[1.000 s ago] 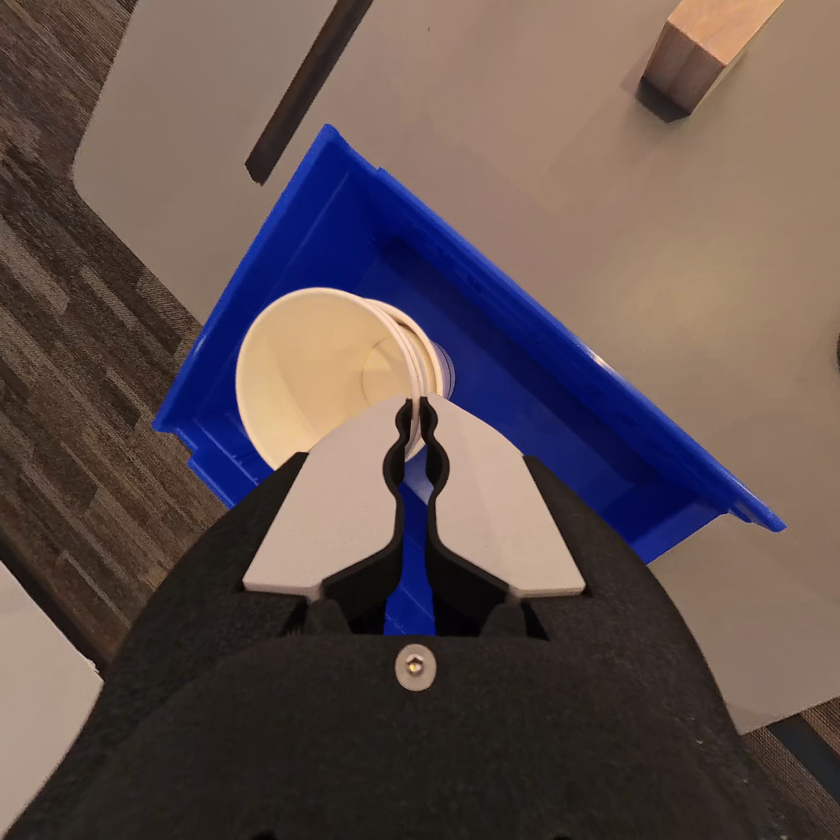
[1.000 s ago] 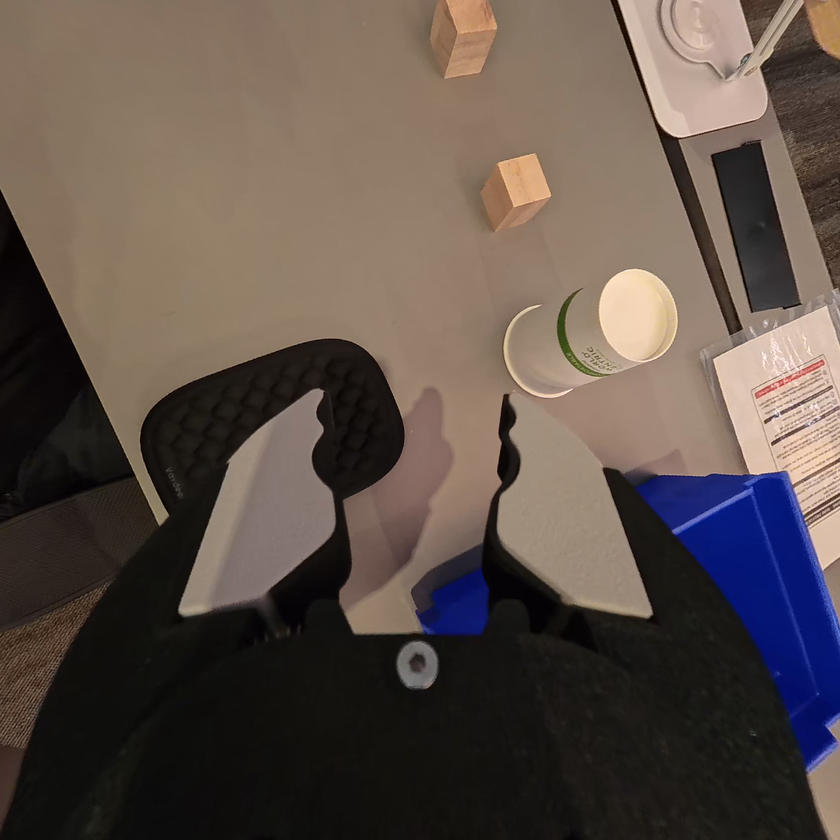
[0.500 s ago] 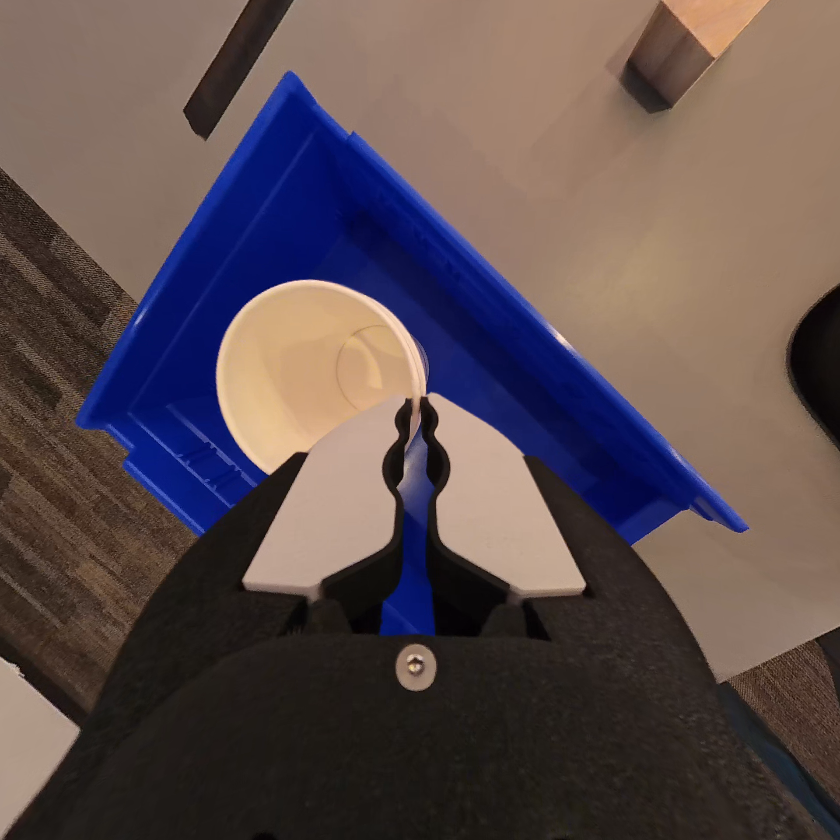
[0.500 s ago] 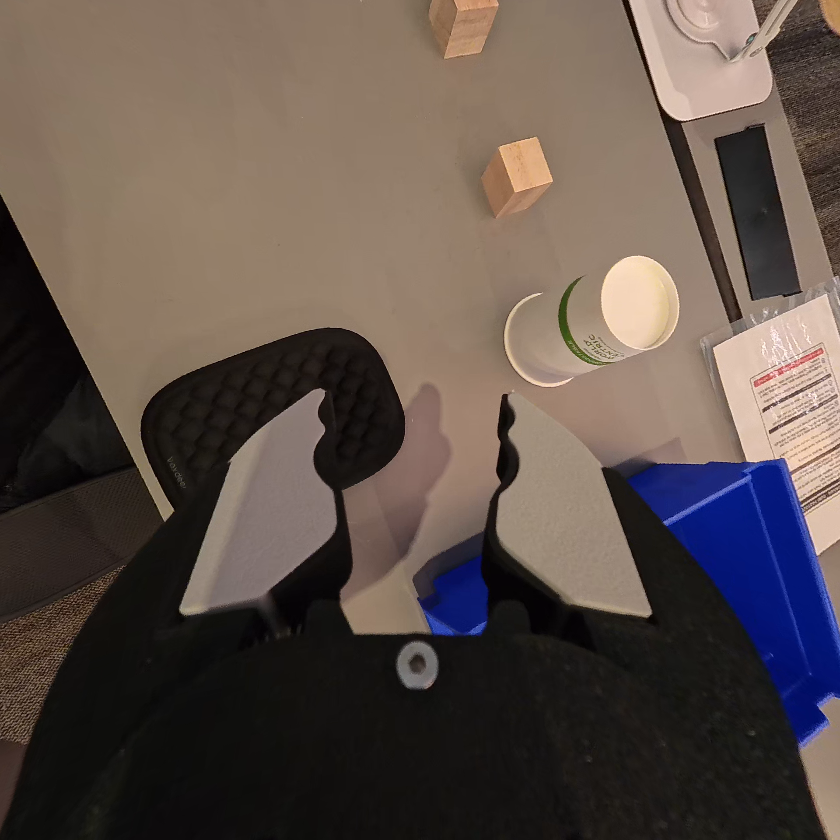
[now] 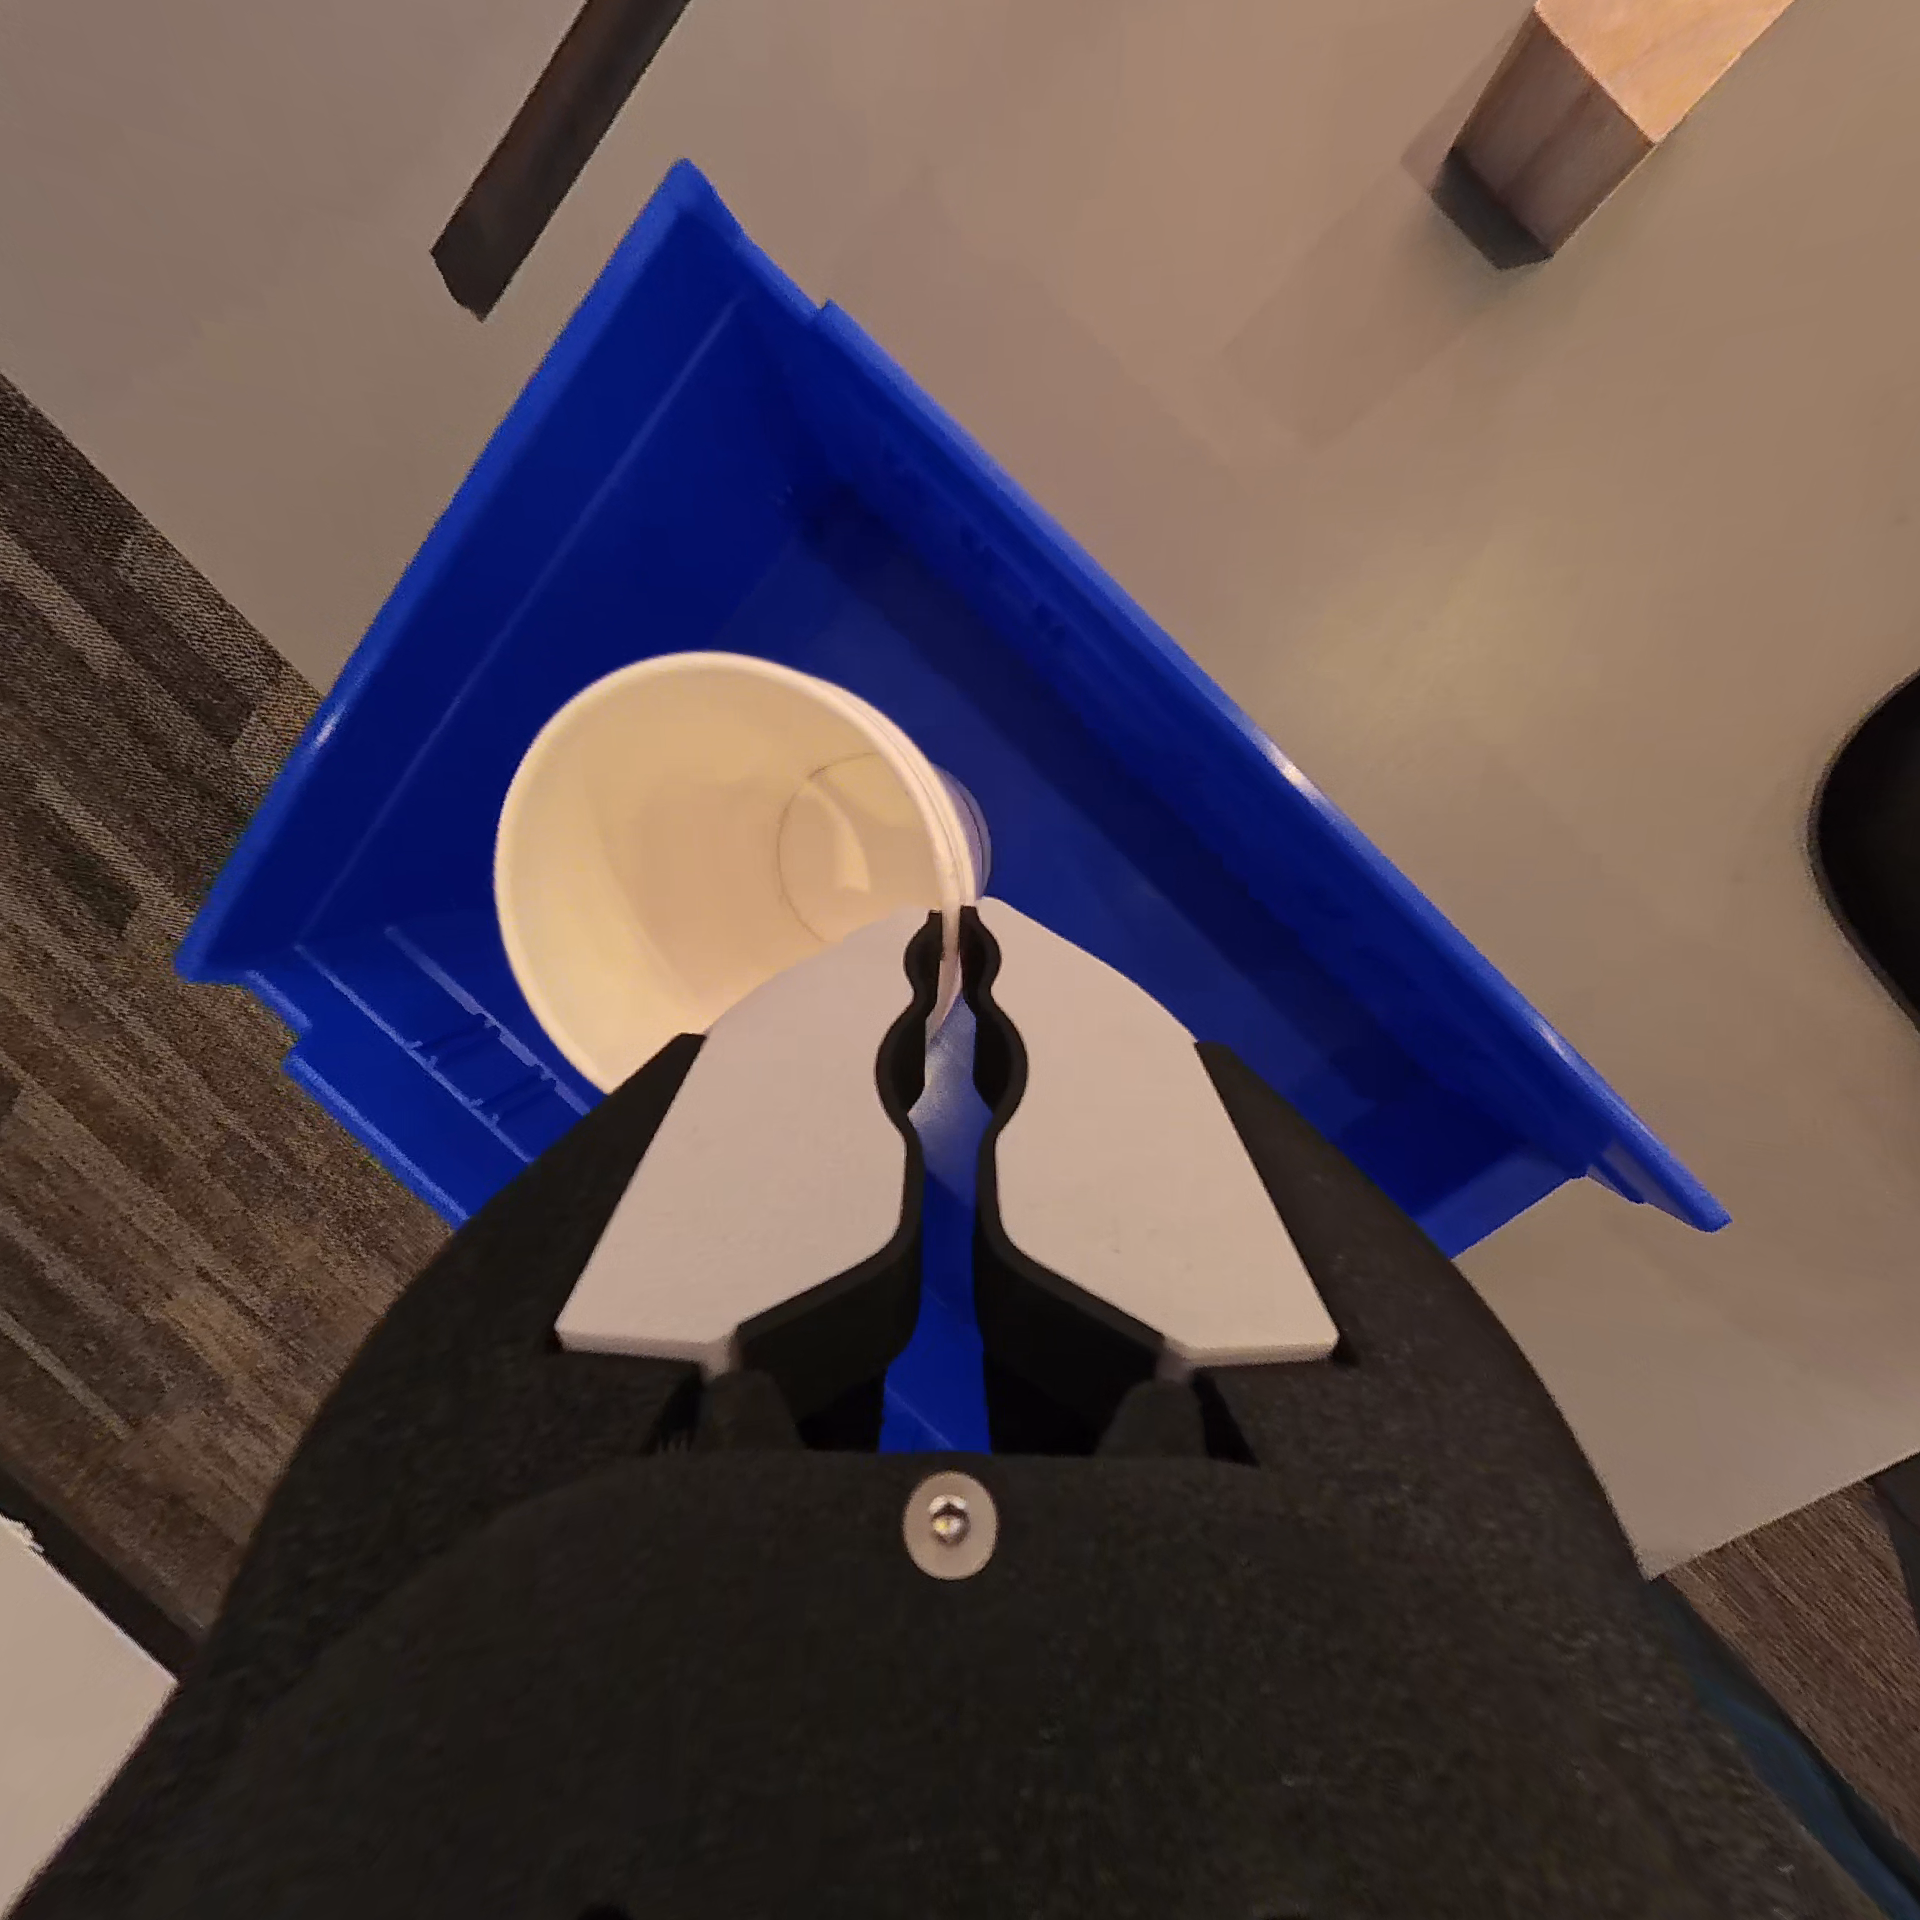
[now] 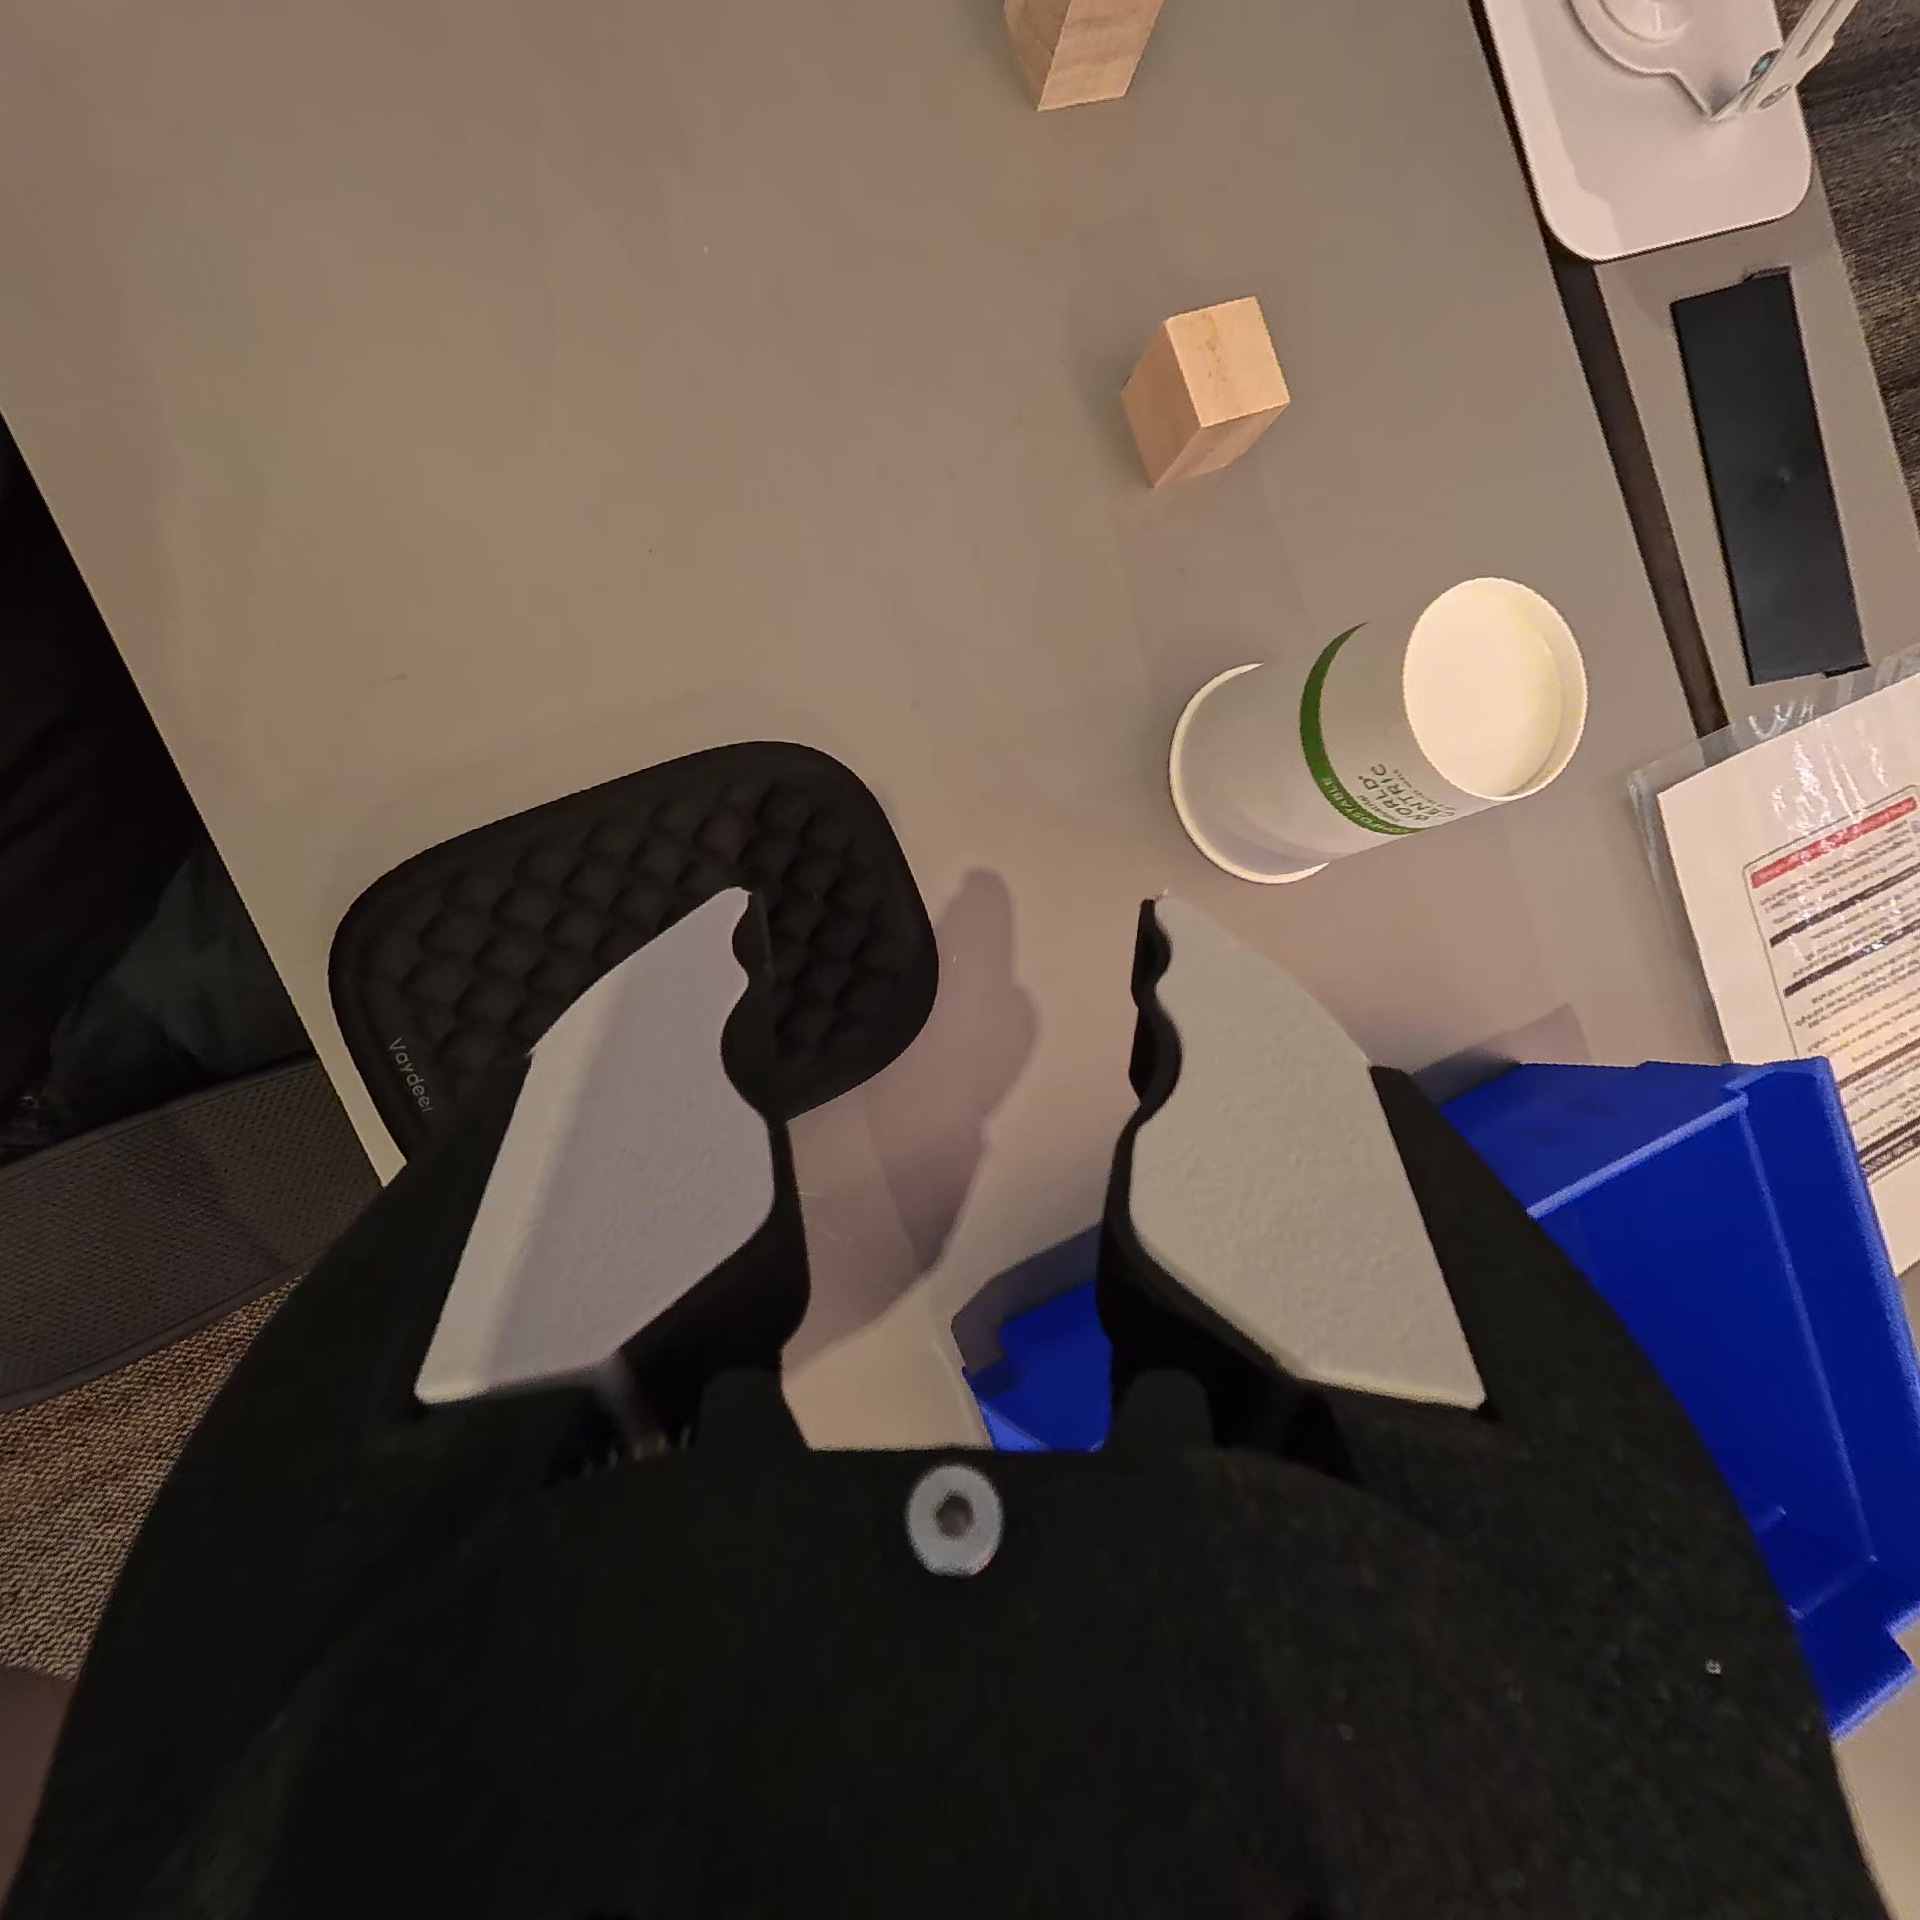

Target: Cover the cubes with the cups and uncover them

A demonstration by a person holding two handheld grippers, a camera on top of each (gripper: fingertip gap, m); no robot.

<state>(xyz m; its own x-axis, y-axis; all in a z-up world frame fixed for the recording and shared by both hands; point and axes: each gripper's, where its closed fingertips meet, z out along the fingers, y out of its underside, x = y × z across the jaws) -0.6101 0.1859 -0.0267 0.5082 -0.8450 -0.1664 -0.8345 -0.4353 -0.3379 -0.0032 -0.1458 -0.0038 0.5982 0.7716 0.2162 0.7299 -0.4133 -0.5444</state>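
Grey fingertips of the left gripper (image 5: 954, 920) are pinched together on the rim of a white paper cup (image 5: 717, 862), which is held above the blue bin (image 5: 1143, 727) with its open mouth turned toward the camera. At the pinched rim more than one edge line is seen, so a nested stack may be held; this cannot be told for certain. The bin is set on the grey table (image 5: 1403, 582) near its corner, with patterned carpet (image 5: 114, 883) seen past the table edge to the left. Farther off, at the upper right, one wooden cube (image 5: 1600, 114) stands uncovered on the table, and a dark narrow strip (image 5: 540, 156) is seen at the upper left.

In the right wrist view, the right gripper (image 6: 951, 914) is held over the table with its jaws spread wide and nothing between them. A black textured pad (image 6: 582, 914) lies just beyond its left finger, at the table's near edge, and a corner of the blue bin (image 6: 1662, 1247) is seen under its right finger. Beyond the right fingertip, a second paper cup with a green band (image 6: 1371, 738) stands upside down on the table. Past it a wooden cube (image 6: 1205, 390) is left uncovered, and another cube (image 6: 1081, 47) lies at the top edge. To the right, a printed sheet in a clear sleeve (image 6: 1808, 894) and a white base (image 6: 1662, 135) are seen.
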